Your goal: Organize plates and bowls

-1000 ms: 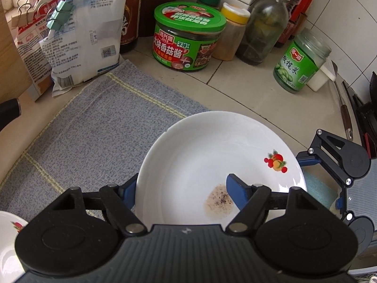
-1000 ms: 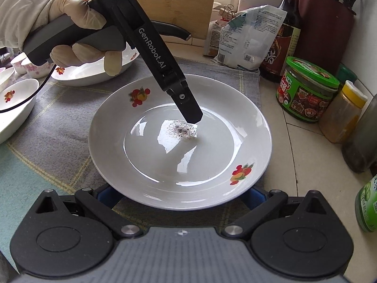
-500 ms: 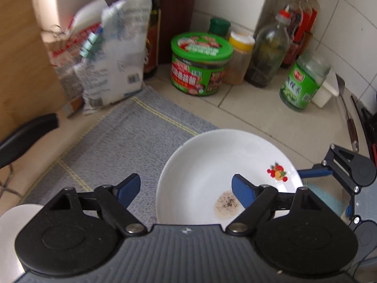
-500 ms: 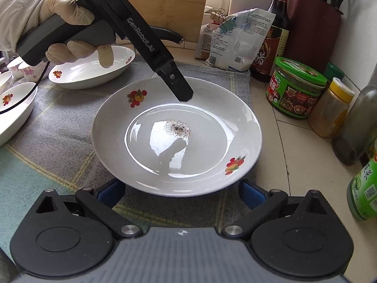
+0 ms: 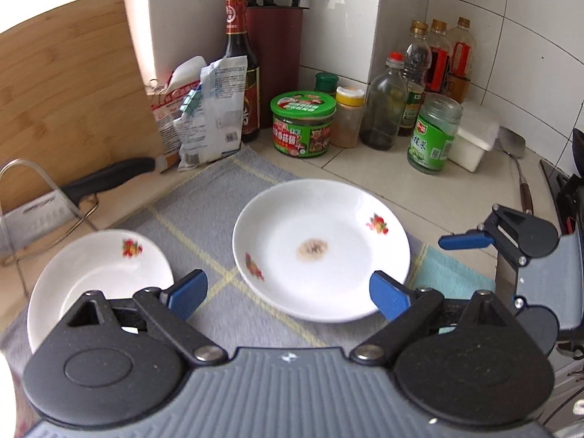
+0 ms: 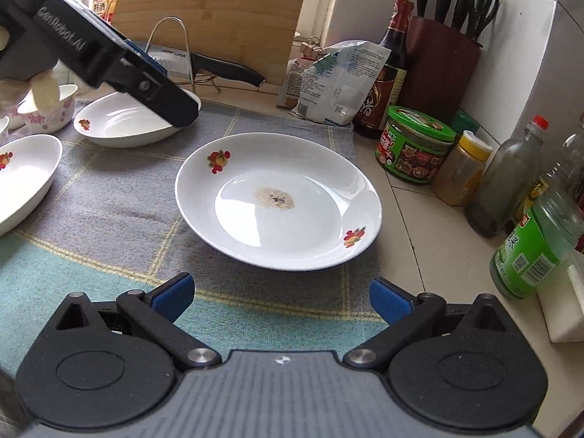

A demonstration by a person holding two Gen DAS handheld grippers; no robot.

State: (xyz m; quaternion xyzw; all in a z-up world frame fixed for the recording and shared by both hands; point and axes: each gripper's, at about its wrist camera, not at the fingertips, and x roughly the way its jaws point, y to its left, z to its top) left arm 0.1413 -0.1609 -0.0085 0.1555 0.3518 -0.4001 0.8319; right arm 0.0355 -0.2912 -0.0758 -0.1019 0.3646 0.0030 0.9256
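Note:
A large white plate [image 5: 321, 219] [image 6: 310, 233] with fruit motifs and a brown speckled stain in its middle lies flat on the grey checked cloth [image 6: 109, 211]. My left gripper [image 5: 286, 292] hangs above the plate's near-left side; its jaws are opening and nothing is between them. In the right wrist view the left gripper [image 6: 179, 113], held by a gloved hand, sits over an oval white dish [image 6: 120, 127] at the back left. My right gripper [image 6: 280, 296] is open, a little short of the plate's near rim. A second white dish [image 6: 25, 179] lies far left.
Small floral bowls [image 6: 47, 116] stand at the back left. Along the tiled wall are a green-lidded jar [image 6: 416, 149], several bottles, a knife block [image 6: 441, 58] and food packets [image 6: 335, 80]. A cutting board [image 5: 65, 98] and a racked cleaver [image 5: 40, 219] are behind the cloth.
My left gripper opened, let go of the plate and pulled up and back toward the left. My right gripper drew back from the plate's near rim. The plate stays on the cloth.

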